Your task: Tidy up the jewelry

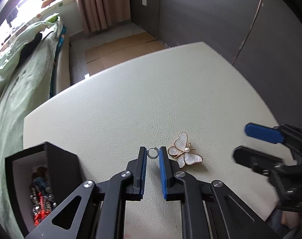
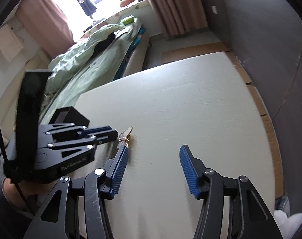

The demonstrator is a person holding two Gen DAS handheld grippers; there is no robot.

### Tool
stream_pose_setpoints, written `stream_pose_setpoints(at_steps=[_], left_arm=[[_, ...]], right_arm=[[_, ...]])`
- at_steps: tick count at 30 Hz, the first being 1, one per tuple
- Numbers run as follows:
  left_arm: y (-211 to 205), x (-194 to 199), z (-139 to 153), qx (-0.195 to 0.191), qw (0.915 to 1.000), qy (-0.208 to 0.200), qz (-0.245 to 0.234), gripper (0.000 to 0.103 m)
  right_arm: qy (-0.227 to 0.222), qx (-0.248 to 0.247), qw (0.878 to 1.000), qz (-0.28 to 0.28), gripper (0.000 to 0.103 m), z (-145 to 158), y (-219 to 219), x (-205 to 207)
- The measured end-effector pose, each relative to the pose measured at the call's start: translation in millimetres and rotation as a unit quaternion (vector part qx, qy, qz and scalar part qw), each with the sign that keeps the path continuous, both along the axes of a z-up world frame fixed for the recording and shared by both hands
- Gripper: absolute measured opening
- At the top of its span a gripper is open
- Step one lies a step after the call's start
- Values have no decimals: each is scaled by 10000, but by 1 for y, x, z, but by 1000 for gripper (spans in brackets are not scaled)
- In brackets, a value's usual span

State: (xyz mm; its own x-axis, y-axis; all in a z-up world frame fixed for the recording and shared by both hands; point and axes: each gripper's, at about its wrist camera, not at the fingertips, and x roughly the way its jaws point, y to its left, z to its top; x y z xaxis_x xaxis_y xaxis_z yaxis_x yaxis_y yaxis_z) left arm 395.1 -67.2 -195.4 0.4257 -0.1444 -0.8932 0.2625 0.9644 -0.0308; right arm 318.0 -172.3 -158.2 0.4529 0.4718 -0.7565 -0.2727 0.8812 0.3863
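Observation:
A small silver open ring (image 1: 152, 153) lies on the cream table (image 1: 151, 99), pinched between the tips of my left gripper (image 1: 153, 153), which is shut on it. Just right of it rests a butterfly brooch (image 1: 186, 152) with pearly wings and a gold rim. My right gripper (image 1: 239, 141) hovers open further right. In the right wrist view, the brooch (image 2: 126, 135) sits off the left fingertip of my open right gripper (image 2: 153, 149), outside its jaws. The left gripper (image 2: 113, 132) reaches in beside the brooch; the ring is hidden there.
An open black jewelry box (image 1: 61, 159) with several pieces inside stands at the table's left edge; its raised lid (image 2: 31, 99) shows in the right wrist view. A bed with a green quilt (image 1: 21, 69) lies left, cardboard (image 1: 119, 49) on the floor beyond, and a dark wardrobe (image 1: 210, 20) stands behind.

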Motion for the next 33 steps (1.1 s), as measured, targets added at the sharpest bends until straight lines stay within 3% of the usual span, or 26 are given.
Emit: stream_pose_setpoints(at_steps=[16,22,25,27,28,33], left_arm=[[58,-23,57,-316,9963,-508,618,13],[88,-29,68,-424,9929,-633,915,13],[102,-35,73,-478,9909,-697,1044,13],[110,-39,76,-503,9897,-734,1119,13],[115,-41,77,-514,9888,-754,1177,13],[135,-48,78,-587,9858,-768,1371,13]], right_arm=[[0,-181,9961,867,54,-8,43,20],[146,-169,9950,974,47,-16,55,32],[161,-176,9951,958,41,-17,59,37],[215,-169,9951,953,27,-18,61,39],[343,-36,9945,991,15,-20,62,41],[334,-148,9940,1035,12,-21,71,39]])
